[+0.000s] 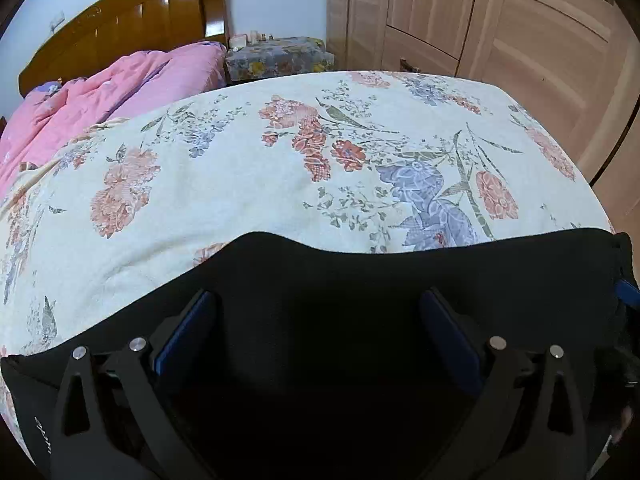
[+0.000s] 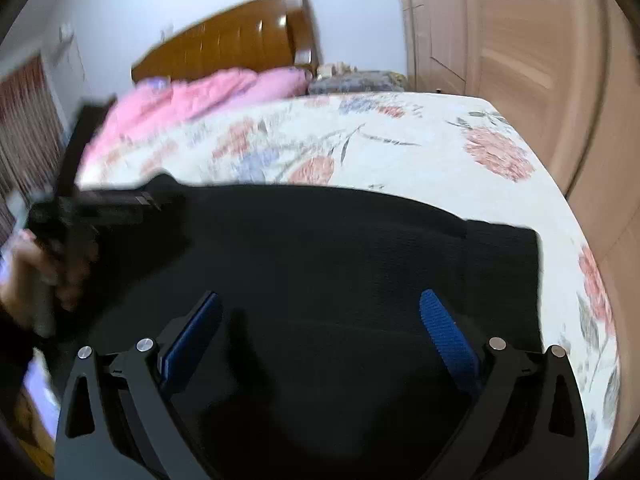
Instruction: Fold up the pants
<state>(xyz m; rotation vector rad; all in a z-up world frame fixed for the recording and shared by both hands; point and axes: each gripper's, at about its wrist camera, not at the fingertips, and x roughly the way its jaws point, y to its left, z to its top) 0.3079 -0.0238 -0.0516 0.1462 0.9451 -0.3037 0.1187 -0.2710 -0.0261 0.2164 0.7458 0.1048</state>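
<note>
Pants: black pants [image 1: 320,280] lie flat on the floral bedspread [image 1: 280,184], at the near edge of the bed; in the right wrist view the same pants [image 2: 340,248] spread wide, with a seam or a fold line toward the right end.
Left gripper: left gripper [image 1: 316,312] is wide open, blue pads [image 1: 192,320] well apart, and holds nothing; it hovers over the dark cloth. If it touches the cloth I cannot tell.
Right gripper: right gripper [image 2: 320,312] is also wide open and empty, above the middle of the pants; its pads [image 2: 444,328] are apart.
Other view of left tool: at the left side of the right wrist view the person's hand [image 2: 36,272] holds the other tool, blurred.
Stage: my judgement is that the fold is only starting; no edge is taken yet.
Risk 1: black on black hides the edges, so a jaw may close on one layer only, and the fold comes crooked.
Risk 2: a pad may pinch the bedspread together with the pants, and lifting drags it.
Risk 3: pants lie near the bed edge; an uneven pull could slide them off.
Background: pink quilt [image 1: 100,92], wooden headboard [image 1: 140,20], wardrobe doors [image 1: 500,40].
</note>
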